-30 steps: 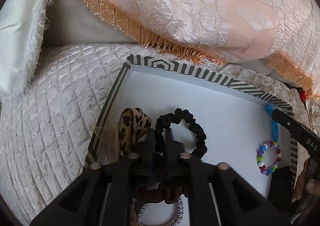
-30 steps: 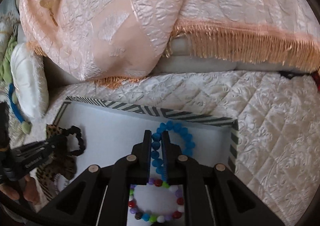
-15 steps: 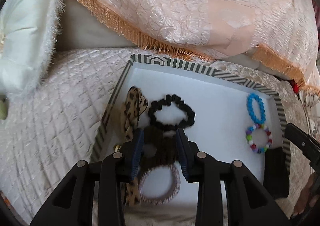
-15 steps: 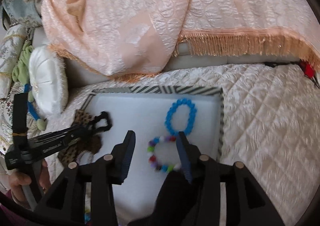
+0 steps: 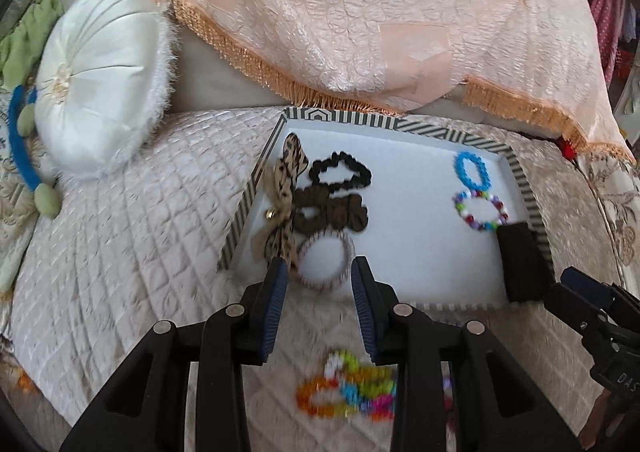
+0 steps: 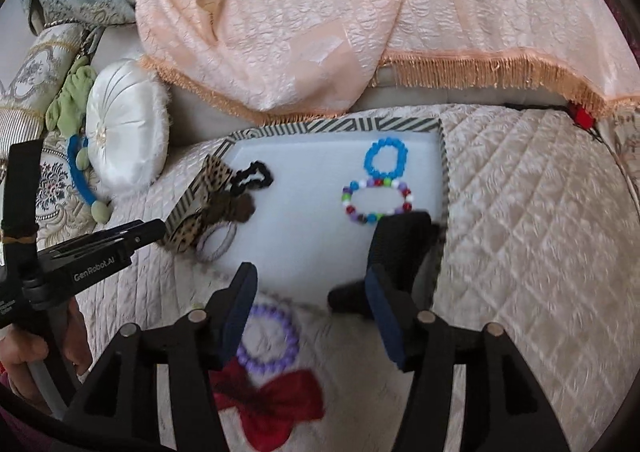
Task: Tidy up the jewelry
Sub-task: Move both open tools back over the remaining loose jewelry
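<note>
A striped-rim tray [image 5: 360,120] [image 6: 340,124] lies on the quilt. Its left side holds a leopard bow [image 5: 286,188], a black scrunchie [image 5: 340,172], a brown scrunchie [image 5: 332,212] and a sparkly ring [image 5: 324,264]. A blue bead bracelet [image 6: 386,158] and a multicolour one [image 6: 376,200] lie on its right side. My left gripper [image 5: 318,270] hangs open and empty over the tray's near edge. My right gripper [image 6: 310,280] is opening, with nothing between its fingers, near the tray's front right corner.
On the quilt in front of the tray lie a bright bead bracelet [image 5: 348,388], a purple bead bracelet [image 6: 268,340] and a red bow [image 6: 272,404]. A black block [image 6: 400,248] sits in the tray's near right corner. A white cushion [image 5: 96,92] lies at the left and a fringed peach cloth [image 5: 360,12] behind.
Both grippers have opened and pulled back and up from the tray. The right one let go of the blue bracelet, and the left one came off the scrunchies.
</note>
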{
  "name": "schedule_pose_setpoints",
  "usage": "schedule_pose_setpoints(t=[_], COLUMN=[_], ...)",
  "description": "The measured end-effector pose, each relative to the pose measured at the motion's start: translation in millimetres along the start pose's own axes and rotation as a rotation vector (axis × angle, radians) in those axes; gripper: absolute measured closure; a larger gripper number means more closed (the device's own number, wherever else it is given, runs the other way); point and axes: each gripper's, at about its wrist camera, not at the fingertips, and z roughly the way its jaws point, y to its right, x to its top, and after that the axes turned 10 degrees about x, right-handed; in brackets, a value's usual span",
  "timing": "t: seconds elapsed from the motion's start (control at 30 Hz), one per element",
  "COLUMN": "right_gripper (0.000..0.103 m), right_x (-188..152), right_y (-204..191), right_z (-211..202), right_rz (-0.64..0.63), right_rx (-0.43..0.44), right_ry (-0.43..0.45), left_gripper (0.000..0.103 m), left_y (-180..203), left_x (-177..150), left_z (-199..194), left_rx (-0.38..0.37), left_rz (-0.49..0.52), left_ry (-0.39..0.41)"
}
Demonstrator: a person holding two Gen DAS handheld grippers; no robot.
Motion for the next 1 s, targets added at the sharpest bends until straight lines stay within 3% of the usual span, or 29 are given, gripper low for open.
schedule_pose_setpoints(t=[0.47,1.0], right_gripper=[0.038,0.035], right_x=[-37.3,-52.9], right_y=[-43.4,-64.9], right_z=[-35.8,-52.3], right_rz=[-0.061,-0.128], right_rx=[-0.034,-0.057], right_ry=[0.005,0.009], left_gripper=[0.079,0.079], left_y=[-14.6,-25.0], left_x=[-56.9,-72.5], left_z=[-51.9,-78.0], left_rx=[0.071,0.095], left_rz=[-0.024,-0.051], left_ry=[0.068,0.105])
